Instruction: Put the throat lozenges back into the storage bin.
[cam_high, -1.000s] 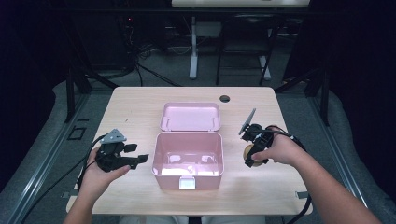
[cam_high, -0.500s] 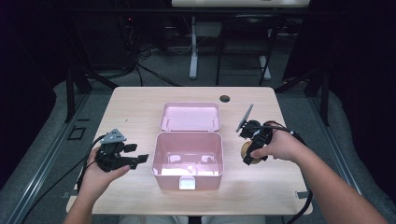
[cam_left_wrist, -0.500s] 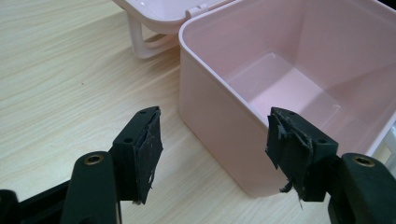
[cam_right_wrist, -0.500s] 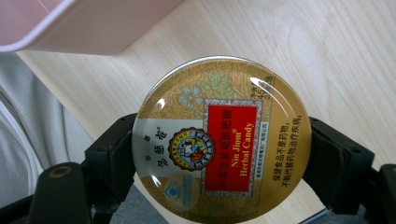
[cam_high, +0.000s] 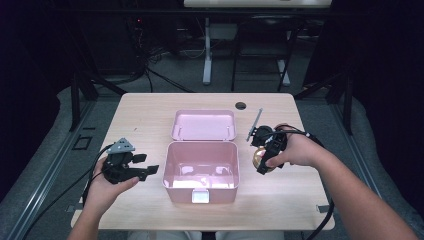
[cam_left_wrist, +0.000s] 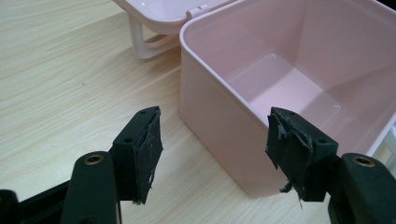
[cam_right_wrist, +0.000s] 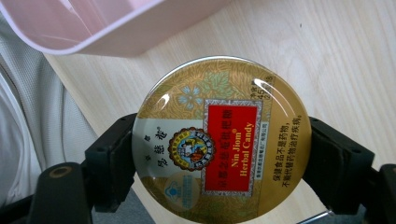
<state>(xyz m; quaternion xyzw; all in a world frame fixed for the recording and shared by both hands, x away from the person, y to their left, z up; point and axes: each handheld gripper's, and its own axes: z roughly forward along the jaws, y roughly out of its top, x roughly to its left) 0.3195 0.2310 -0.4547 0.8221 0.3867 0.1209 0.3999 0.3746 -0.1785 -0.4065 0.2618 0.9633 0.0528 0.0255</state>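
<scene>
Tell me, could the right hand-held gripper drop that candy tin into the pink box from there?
Probably yes. The right hand-held gripper grips the candy tin just beside the pink box, whose lid lies open behind it.

Lighting: overhead, bright on the desk (cam_high: 150, 120); surroundings at the frame edges near black. Glare: white patch at lower centre, front of the pink box (cam_high: 200, 170); arc on the candy tin (cam_right_wrist: 219, 140) lid. Focus: both close views sharp; high view soft.
</scene>
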